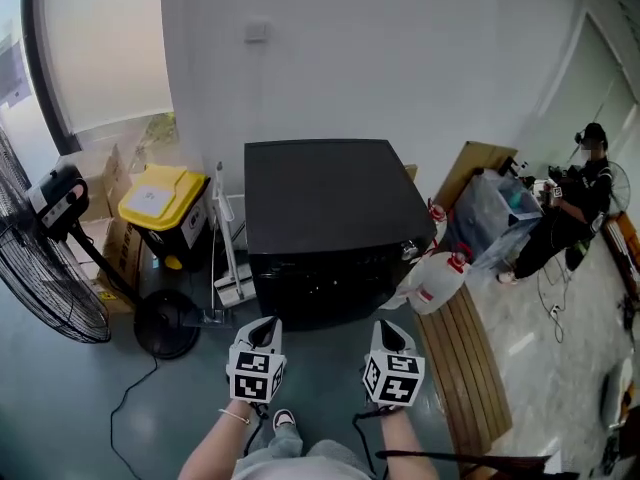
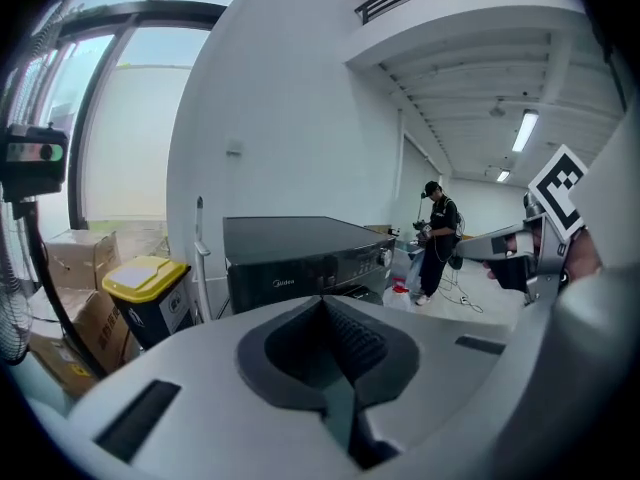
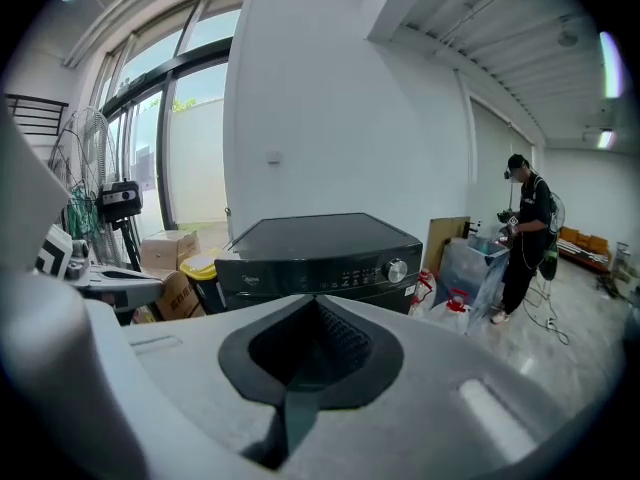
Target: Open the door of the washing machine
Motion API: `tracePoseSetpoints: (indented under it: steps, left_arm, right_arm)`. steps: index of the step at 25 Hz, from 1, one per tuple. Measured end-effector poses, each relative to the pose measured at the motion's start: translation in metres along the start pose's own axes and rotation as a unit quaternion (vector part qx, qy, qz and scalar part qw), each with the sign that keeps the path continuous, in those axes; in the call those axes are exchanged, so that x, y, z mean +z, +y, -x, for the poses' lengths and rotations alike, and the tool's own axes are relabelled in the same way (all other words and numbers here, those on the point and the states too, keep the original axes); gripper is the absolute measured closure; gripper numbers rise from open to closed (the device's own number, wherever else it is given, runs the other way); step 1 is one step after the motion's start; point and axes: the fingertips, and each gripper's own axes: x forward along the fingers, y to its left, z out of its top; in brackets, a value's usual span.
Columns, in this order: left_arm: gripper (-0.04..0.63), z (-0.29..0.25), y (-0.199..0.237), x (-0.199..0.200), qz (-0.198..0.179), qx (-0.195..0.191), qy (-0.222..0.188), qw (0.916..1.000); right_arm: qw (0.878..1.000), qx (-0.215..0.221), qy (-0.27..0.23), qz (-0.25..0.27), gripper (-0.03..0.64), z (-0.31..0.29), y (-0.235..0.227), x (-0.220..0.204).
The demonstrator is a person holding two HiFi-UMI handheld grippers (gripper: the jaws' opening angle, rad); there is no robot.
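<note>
Left claw [image 1: 265,328] and right claw [image 1: 390,330] closed, empty, washing machine [image 1: 335,228] near ahead, untouched.

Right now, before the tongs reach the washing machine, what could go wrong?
The left tongs and right tongs are both shut; they must open before either can pull the black box-shaped washing machine open. The white plastic jug with a red cap sits by its front right corner and might block whatever swings out. The loose black cable underfoot is a trip hazard.

Washing machine [image 1: 335,218] against wall [image 1: 350,58]; bin [image 1: 160,203] left; fan [image 1: 45,278] further left; jug [image 1: 435,283], seemingly, right.
</note>
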Motion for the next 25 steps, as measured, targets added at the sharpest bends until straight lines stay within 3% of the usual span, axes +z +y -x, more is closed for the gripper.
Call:
tracePoseSetpoints:
  steps: [16, 25]
  left_arm:
    - [0.591, -0.061, 0.013, -0.047, 0.041, -0.008, 0.054, 0.9976]
    - [0.591, -0.097, 0.03, -0.088, 0.044, 0.0, 0.076, 0.9961]
  right_arm:
    - [0.998, -0.011, 0.059, 0.0, 0.612, -0.055, -0.016, -0.044]
    - [0.997, -0.011, 0.082, -0.002, 0.612, -0.088, -0.023, -0.08]
